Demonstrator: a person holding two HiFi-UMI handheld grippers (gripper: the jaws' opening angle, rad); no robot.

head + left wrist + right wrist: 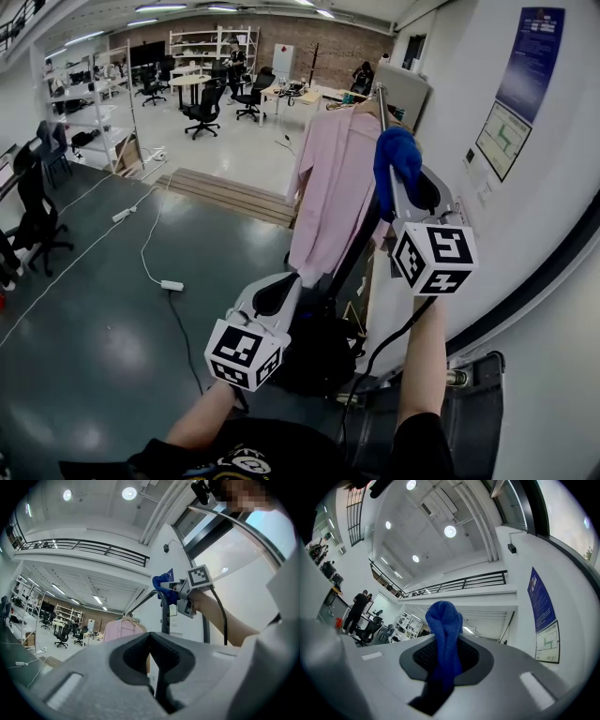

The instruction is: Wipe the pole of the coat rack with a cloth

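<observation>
Blue terry cloth, judged soft, light and easily bunched, is pinched mid-fold in the right gripper at the top of the black metal coat-rack pole. Contact with the pole is uncertain. The pole is judged rigid, though the rack may rock. Low beside the pole, the left gripper has its jaws pressed together, empty.

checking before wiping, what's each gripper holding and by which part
Right gripper: blue terry cloth, jaws clamped just below its bunched end. Left gripper: jaws near the black metal pole; hold unclear.
</observation>
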